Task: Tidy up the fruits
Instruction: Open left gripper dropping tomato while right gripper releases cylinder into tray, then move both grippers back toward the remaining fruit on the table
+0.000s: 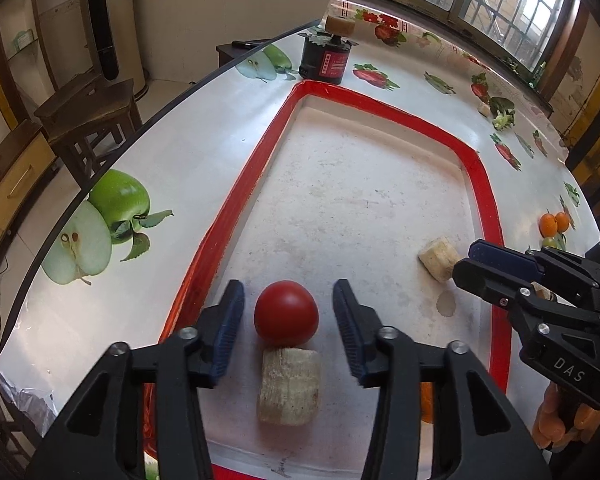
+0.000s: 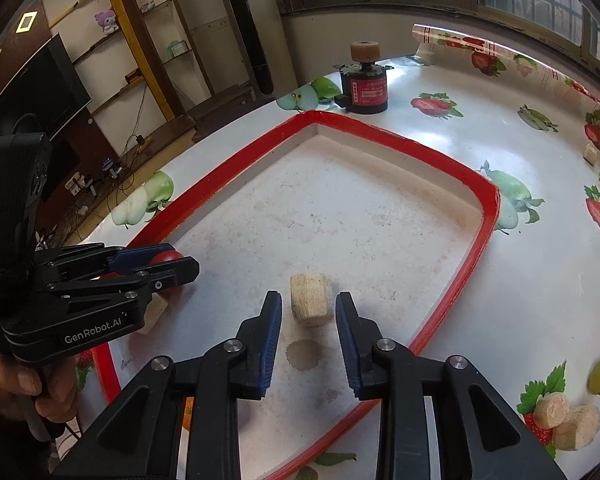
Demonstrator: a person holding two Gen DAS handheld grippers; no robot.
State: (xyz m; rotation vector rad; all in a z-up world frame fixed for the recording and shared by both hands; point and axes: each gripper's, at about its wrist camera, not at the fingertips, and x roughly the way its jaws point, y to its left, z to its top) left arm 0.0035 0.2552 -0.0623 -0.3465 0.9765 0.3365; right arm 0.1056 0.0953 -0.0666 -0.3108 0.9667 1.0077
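Note:
A red tomato lies in the white tray with a red rim, next to a pale beige chunk. My left gripper is open with a finger on each side of the tomato, not touching it. In the right wrist view the left gripper stands over the tomato at the tray's left side. My right gripper is open around a second beige chunk, which also shows in the left wrist view beside the right gripper.
A red and black motor with a beige roller stands beyond the tray's far rim. Small oranges, broccoli and more beige chunks lie on the fruit-print tablecloth to the right. A wooden stool stands left of the table.

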